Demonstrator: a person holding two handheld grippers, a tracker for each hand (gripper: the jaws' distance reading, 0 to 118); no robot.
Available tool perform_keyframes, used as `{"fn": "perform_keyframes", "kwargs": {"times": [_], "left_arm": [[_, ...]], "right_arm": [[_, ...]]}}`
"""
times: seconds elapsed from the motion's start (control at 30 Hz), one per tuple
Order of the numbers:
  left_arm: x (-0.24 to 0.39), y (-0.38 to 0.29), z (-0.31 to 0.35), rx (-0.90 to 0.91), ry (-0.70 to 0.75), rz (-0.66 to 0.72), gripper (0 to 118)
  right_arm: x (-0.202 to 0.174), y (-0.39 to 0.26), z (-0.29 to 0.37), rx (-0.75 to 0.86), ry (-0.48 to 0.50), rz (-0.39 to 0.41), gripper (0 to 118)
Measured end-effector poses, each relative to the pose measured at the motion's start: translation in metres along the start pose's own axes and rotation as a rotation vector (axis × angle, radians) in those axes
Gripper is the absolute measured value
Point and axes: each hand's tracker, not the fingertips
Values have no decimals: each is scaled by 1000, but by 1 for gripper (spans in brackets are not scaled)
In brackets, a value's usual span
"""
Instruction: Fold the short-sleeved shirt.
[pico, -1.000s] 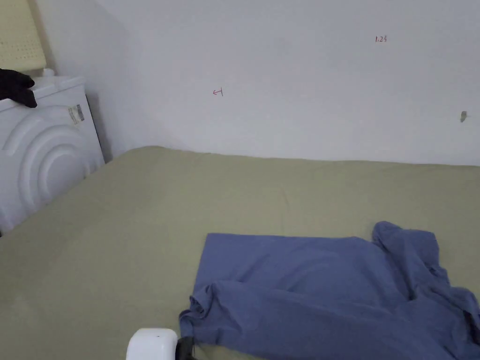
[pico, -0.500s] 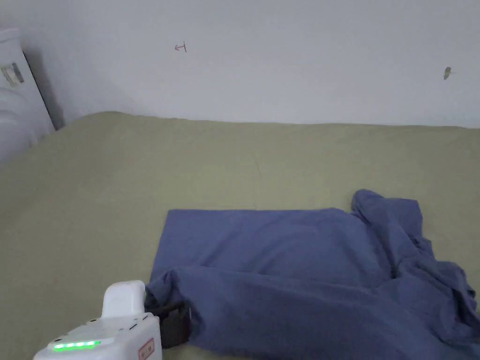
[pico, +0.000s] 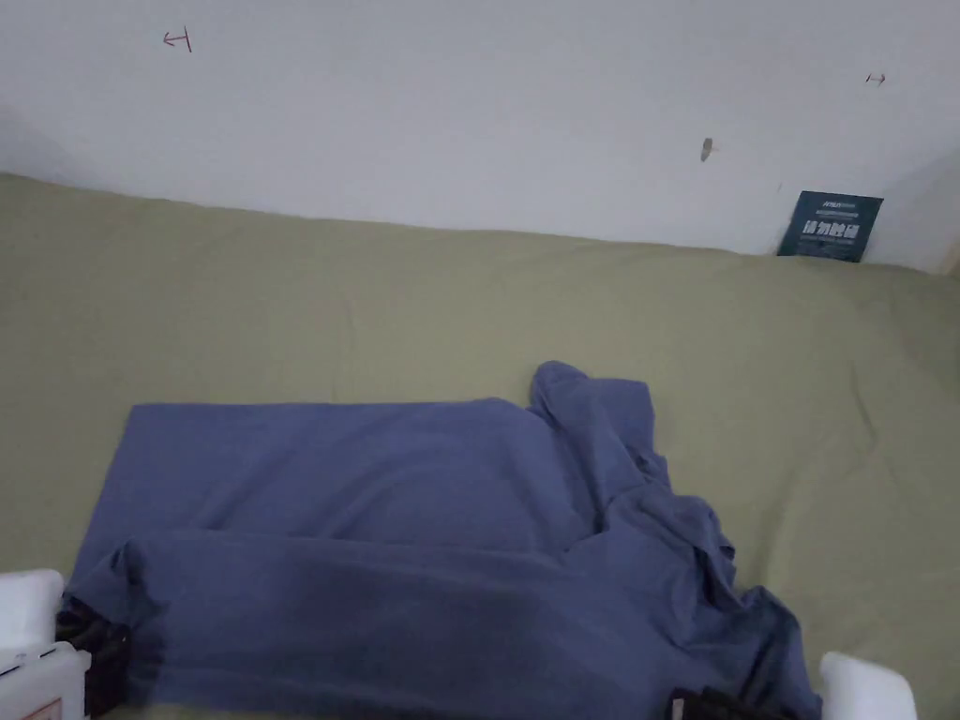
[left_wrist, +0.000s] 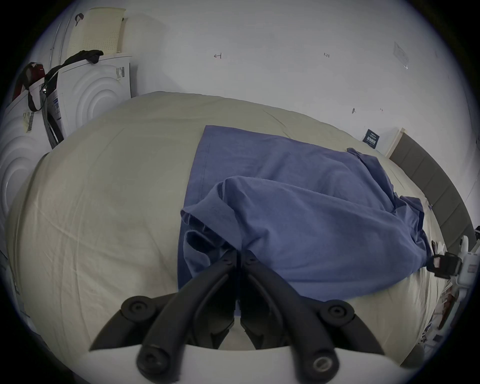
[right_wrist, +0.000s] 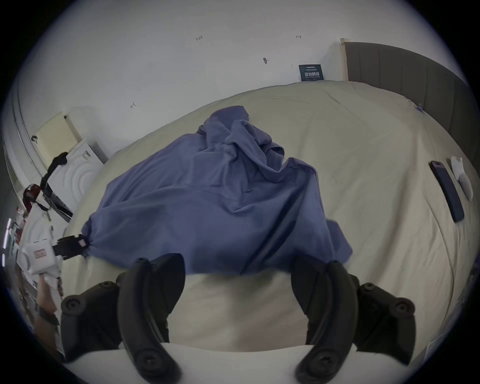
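Observation:
A blue short-sleeved shirt (pico: 394, 525) lies partly folded on an olive-green bed (pico: 281, 309), its right part bunched up. My left gripper (pico: 94, 647) sits at the shirt's near left corner. In the left gripper view the black jaws are shut on a pinch of the shirt (left_wrist: 311, 207) at the left gripper (left_wrist: 240, 253). My right gripper (pico: 712, 703) is at the shirt's near right edge. In the right gripper view the right gripper (right_wrist: 237, 265) stands wide open, with the shirt's (right_wrist: 207, 194) hem just beyond its tips.
A dark phone (right_wrist: 446, 189) and a white sock (right_wrist: 462, 179) lie on the bed to the right. A dark sign (pico: 830, 225) leans on the back wall. A white appliance (left_wrist: 91, 88) stands left of the bed, a grey headboard (right_wrist: 405, 72) on the right.
The head camera has swung right and down. The right gripper has come into view at the shirt's near right edge. The left gripper stays shut on the near left corner.

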Motion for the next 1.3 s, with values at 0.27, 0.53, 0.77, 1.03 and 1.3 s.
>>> {"fn": "perform_keyframes", "kwargs": {"times": [0.27,0.53,0.77,1.03,1.3], "left_arm": [[-8,-2,4,19,-13,29,1],[-7,-1,13,30,-31,30,1],[-7,-3,54,68,-58,49,1],[-8,-12,115,41,-46,53,1],[-3,-46,173,-96,-3,-64,1]], "right_arm": [[6,21,-36,-1,-56,-11,78],[-11,21,-16,40,-11,38,10],[-12,33,41,92,71,84,10],[-13,31,90,74,85,129,10],[-9,-10,130,0,66,150,10]]}}
